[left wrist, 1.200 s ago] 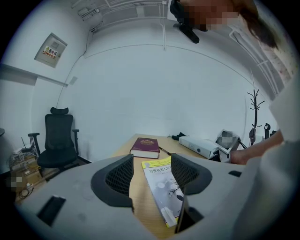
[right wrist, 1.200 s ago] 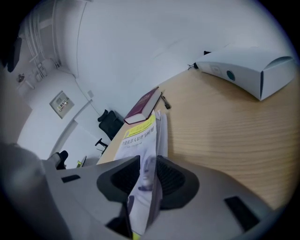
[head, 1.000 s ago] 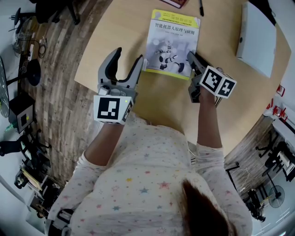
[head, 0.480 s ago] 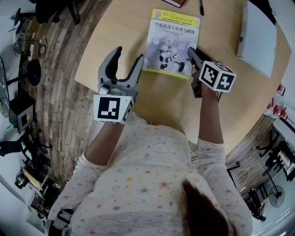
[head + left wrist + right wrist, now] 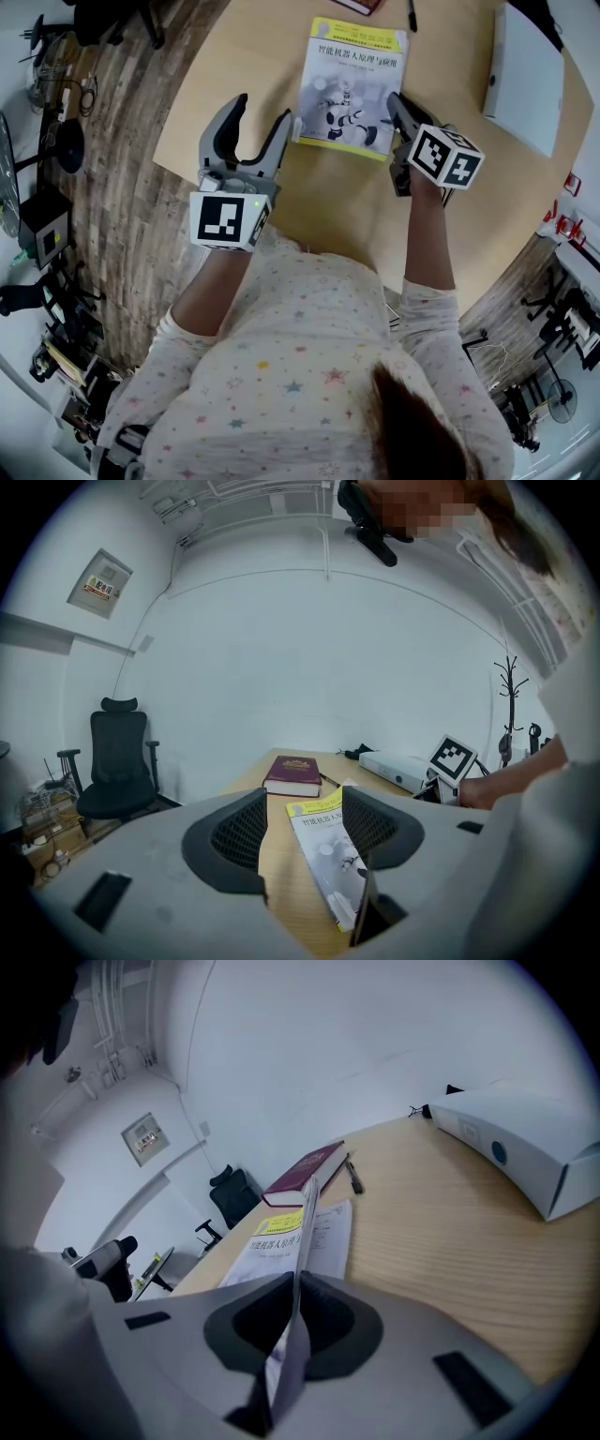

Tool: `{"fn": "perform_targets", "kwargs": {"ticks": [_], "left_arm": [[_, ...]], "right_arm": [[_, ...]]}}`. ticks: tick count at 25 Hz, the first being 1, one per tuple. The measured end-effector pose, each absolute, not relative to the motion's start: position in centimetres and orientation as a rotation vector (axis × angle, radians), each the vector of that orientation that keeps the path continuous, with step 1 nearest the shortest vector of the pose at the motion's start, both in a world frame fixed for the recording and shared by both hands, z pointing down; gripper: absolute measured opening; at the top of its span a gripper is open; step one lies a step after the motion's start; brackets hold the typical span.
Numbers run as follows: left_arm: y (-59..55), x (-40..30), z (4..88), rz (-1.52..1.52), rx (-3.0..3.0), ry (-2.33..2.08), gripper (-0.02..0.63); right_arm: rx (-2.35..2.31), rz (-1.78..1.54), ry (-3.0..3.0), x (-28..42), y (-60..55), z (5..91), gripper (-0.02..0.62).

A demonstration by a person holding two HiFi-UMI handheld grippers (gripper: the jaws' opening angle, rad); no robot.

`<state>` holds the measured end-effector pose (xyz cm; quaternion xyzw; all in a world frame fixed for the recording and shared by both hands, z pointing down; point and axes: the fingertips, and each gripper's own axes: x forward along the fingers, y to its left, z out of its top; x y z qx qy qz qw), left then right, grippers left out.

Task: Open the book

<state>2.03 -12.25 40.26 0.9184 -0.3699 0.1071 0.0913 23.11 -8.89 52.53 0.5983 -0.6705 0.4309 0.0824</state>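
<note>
A paperback book [image 5: 352, 84] with a white and yellow cover lies on the round wooden table [image 5: 337, 206]. My right gripper [image 5: 395, 105] is at its right edge, shut on the front cover [image 5: 302, 1232]. The cover stands lifted edge-on between the jaws, and the page below shows beside it. My left gripper [image 5: 262, 117] hangs open just off the book's near left corner, holding nothing. The book [image 5: 323, 850] shows between and beyond its spread fingers [image 5: 230, 832].
A maroon hardback [image 5: 293, 774] lies beyond the paperback at the far table edge, with a pen [image 5: 354, 1180] beside it. A long white box [image 5: 525, 80] sits at the right. An office chair [image 5: 117, 771] stands off the table to the left.
My right gripper has shifted slightly up and right along the book's right edge, with the cover raised in its jaws. The left gripper has not moved.
</note>
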Motion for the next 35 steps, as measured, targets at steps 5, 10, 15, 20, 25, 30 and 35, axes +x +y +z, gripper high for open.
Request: {"fn": "perform_targets", "kwargs": {"ticks": [5, 10, 15, 20, 25, 30, 35], "left_arm": [[-12.5, 1.7, 40.0, 0.321, 2.73, -1.109, 0.249], [-12.4, 1.4, 39.8, 0.307, 2.737, -1.112, 0.249], [-12.4, 0.5, 39.1, 0.298, 2.739, -1.145, 0.249], [-12.5, -0.4, 38.5, 0.287, 2.735, -1.184, 0.249], [-12.3, -1.1, 37.6, 0.271, 2.733, -1.212, 0.249], [-12.2, -2.3, 36.8, 0.259, 2.728, -1.231, 0.249], [-12.1, -3.2, 36.3, 0.247, 2.728, -1.247, 0.249]], "right_arm": [[1.782, 1.298, -2.048, 22.6, -8.9, 51.7, 0.015], [1.76, 1.309, -2.129, 21.7, -9.2, 49.9, 0.014], [1.744, 1.312, -2.174, 21.0, -9.2, 48.7, 0.014], [1.729, 1.323, -2.211, 20.4, -9.5, 47.5, 0.014], [1.721, 1.349, -2.241, 19.9, -9.7, 46.4, 0.014], [1.718, 1.369, -2.272, 18.9, -10.1, 45.0, 0.014], [1.721, 1.395, -2.298, 18.3, -10.3, 44.0, 0.014]]}}
